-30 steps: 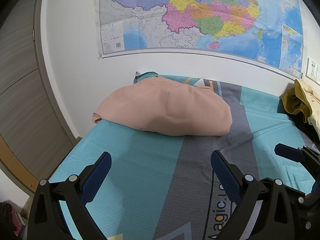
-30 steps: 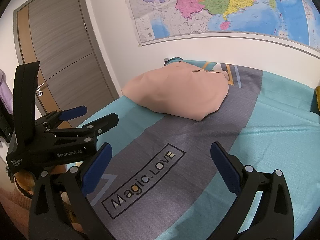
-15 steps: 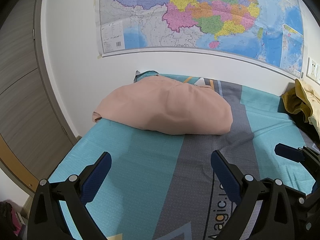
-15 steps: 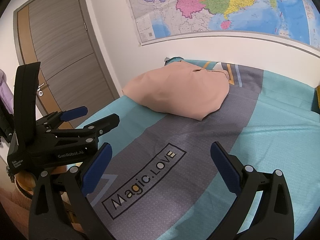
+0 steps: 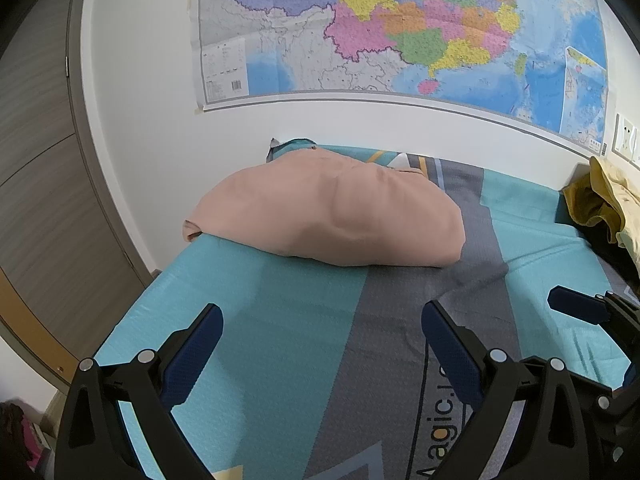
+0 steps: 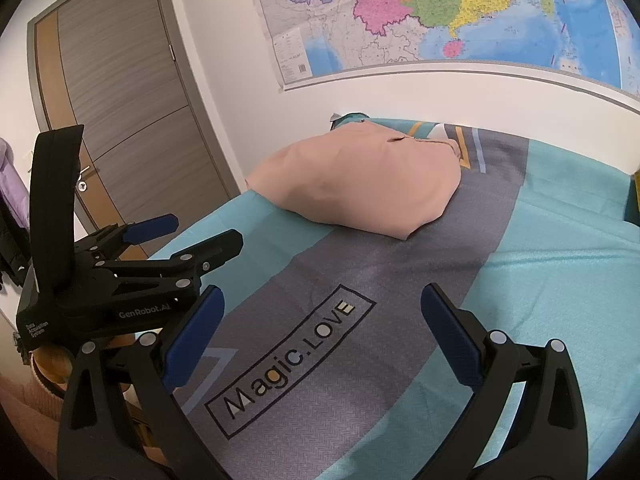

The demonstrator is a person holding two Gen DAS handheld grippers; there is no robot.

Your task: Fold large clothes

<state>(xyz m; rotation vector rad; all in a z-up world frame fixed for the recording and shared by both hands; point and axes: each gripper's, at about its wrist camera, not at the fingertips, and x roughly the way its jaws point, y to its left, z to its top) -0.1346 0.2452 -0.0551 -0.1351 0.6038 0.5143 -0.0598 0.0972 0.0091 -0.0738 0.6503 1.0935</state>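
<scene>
Two black grippers with blue pads hung apart over the near part of the teal-and-grey printed bedsheet (image 5: 280, 320): left gripper (image 5: 322, 344) and right gripper (image 6: 322, 330), both spread wide, holding nothing. Folded peach-pink garment (image 5: 332, 216) lay at the bed's far left, below the wall map (image 5: 400, 28). Mustard-yellow clothes (image 5: 600, 200) sat far right.

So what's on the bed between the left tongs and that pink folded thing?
Nothing: only bare teal-and-grey bedsheet lies between the left tongs and the folded pink garment, as the left wrist view shows.
</scene>
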